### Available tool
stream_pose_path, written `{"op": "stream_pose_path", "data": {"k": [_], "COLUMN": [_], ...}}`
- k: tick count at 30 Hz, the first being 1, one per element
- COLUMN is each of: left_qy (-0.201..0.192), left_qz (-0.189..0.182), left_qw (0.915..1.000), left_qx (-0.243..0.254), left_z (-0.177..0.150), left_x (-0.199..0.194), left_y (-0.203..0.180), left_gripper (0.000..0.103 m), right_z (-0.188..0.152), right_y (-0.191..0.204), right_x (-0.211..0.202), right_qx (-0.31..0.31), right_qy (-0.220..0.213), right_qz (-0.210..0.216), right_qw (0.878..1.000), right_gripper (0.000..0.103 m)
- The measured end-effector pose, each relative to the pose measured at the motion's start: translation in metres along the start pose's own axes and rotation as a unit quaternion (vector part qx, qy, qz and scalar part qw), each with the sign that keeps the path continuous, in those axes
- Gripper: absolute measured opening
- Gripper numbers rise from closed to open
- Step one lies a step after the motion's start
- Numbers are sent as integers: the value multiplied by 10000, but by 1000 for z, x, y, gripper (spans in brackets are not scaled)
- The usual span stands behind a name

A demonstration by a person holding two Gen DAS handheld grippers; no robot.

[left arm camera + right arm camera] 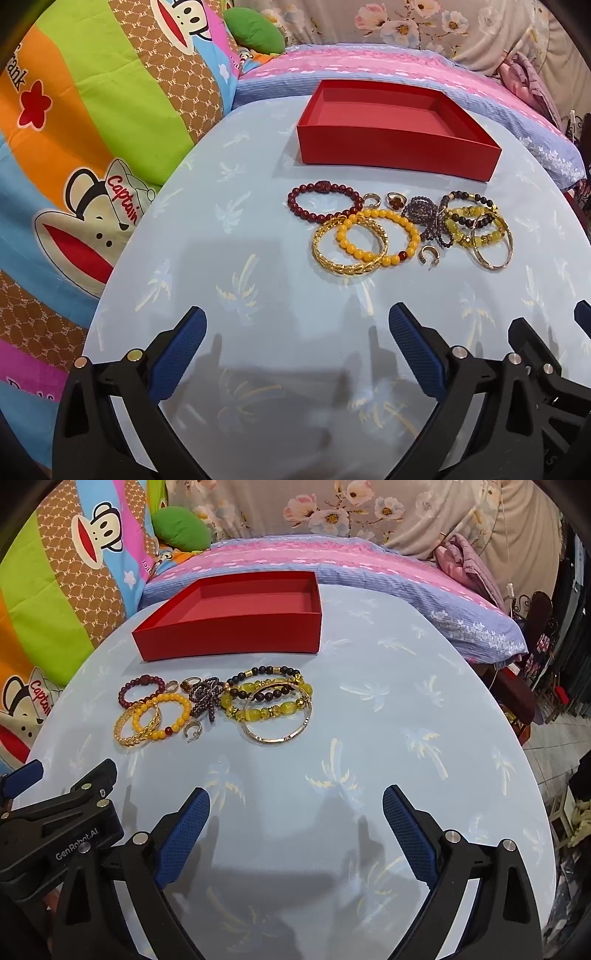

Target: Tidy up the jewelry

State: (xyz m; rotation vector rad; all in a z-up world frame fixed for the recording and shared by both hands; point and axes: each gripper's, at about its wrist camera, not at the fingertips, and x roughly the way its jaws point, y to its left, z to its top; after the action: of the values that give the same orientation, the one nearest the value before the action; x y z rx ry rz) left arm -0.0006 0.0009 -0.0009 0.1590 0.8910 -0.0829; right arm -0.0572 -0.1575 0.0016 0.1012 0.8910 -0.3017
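An empty red box stands at the far side of a light blue table. In front of it lies a cluster of jewelry: a dark red bead bracelet, a gold bangle, a yellow bead bracelet, a purple bead string, yellow and black bead bracelets, a thin bangle, rings and a hoop earring. My left gripper and right gripper are open and empty, near the table's front, well short of the jewelry.
The table is covered in palm-print cloth. A colourful cartoon quilt lies on the left, a pink and blue pillow behind the box, and a floral curtain at the back. The right gripper's body shows beside my left one.
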Motion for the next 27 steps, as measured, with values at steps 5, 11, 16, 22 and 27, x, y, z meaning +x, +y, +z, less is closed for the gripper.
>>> {"op": "stream_pose_path", "data": {"k": [5,11,16,22,27], "left_qy": [6,-2,-43,-18,-27], "left_qz": [-26,0,6,-5,-4], "left_qw": [10000,10000,10000,10000,10000], "left_qx": [9,39,50,46,46], "left_z": [1,-1,-3,-2,-1], "left_x": [-2,0,-4,-1,-1], "left_y": [1,-3,-5,-4,-2], "left_gripper": [94,94,94,94,94], "right_z": [1,-5,-4,0,0], "right_y": [-2,0,2,2,2], "right_x": [-2,1,0,-2,-2], "right_qx": [37,10,8,-17,-12], "right_qy": [22,29,15,19,16], "right_qz": [29,21,16,13,15], "right_qw": [10000,10000,10000,10000,10000], "right_gripper": [91,91,91,91,91]}}
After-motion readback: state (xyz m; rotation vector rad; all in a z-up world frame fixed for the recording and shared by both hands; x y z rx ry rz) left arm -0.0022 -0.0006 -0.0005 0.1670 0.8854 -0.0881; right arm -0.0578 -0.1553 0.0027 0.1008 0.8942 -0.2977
